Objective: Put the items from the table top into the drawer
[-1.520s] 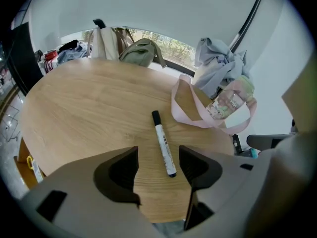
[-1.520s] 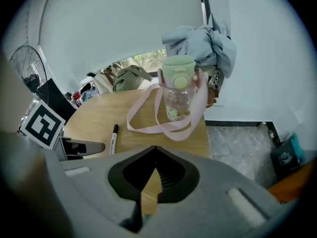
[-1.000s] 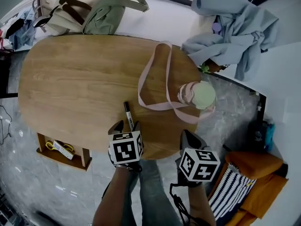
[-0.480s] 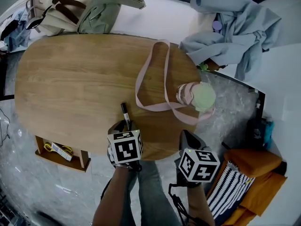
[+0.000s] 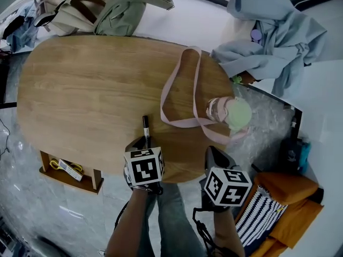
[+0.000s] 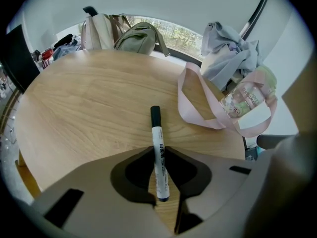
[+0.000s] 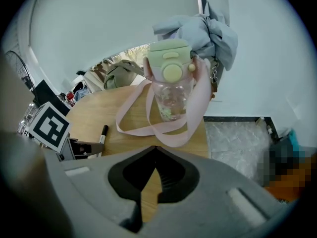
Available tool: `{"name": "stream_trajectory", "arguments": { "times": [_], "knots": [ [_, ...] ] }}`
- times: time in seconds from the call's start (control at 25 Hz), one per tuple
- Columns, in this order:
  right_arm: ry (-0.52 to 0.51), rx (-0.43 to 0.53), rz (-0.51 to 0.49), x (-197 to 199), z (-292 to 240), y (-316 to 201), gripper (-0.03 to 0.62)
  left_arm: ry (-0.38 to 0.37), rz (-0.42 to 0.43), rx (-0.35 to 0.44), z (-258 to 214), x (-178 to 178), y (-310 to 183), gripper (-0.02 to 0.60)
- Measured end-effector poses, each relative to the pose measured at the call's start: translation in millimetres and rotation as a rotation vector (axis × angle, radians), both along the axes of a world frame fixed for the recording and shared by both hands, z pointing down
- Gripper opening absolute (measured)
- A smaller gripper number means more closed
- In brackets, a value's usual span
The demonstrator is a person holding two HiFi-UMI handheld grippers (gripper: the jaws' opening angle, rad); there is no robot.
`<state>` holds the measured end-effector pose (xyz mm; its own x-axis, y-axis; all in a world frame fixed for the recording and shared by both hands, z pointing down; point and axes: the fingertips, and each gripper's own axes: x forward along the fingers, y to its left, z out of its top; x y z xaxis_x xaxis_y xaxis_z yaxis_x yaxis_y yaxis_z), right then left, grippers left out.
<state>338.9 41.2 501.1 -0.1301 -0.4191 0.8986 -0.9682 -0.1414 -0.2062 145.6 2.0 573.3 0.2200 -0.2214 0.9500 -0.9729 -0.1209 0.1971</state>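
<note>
A black-capped white marker (image 5: 146,126) lies on the oval wooden table (image 5: 80,90) near its front edge. My left gripper (image 5: 144,142) points down over the marker's lower end. In the left gripper view its jaws are closing, and the tips of the left gripper (image 6: 159,150) touch both sides of the marker (image 6: 155,120). A clear bottle with a green lid (image 5: 233,114) and a pink strap stands at the table's right end. My right gripper (image 5: 215,155) hangs at the front edge with the jaw tips met, nothing between them in the right gripper (image 7: 156,150) view. The bottle (image 7: 171,81) stands ahead of it.
An open wooden drawer (image 5: 68,170) with a yellow item sticks out below the table's front left. Bags (image 5: 115,9) sit at the far edge, a grey-blue hoodie (image 5: 273,31) at the back right. An orange bag (image 5: 292,208) lies on the marble floor, right.
The left gripper's jaws have drawn in from wide apart onto the marker. Neither hand has shifted; the marker lies where it was.
</note>
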Motion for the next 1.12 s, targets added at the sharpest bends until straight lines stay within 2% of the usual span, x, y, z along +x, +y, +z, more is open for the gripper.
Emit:
{"name": "stream_trajectory", "arguments": {
  "times": [0.16, 0.44, 0.72, 1.12],
  "knots": [
    [0.002, -0.001, -0.023, -7, -2, -6, 0.005, 0.012, -0.034, 0.015, -5, -9, -3, 0.063],
    [-0.006, 0.006, -0.102, -37, -5, -25, 0.005, 0.036, -0.159, 0.035, -17, -50, -12, 0.063],
    [-0.030, 0.016, -0.238, -89, -12, -49, 0.006, 0.023, -0.306, 0.052, -42, -108, -5, 0.061],
    [-0.040, 0.053, -0.503, -182, -23, -83, 0.006, -0.009, -0.554, 0.089, -67, -199, 27, 0.063]
  ]
}}
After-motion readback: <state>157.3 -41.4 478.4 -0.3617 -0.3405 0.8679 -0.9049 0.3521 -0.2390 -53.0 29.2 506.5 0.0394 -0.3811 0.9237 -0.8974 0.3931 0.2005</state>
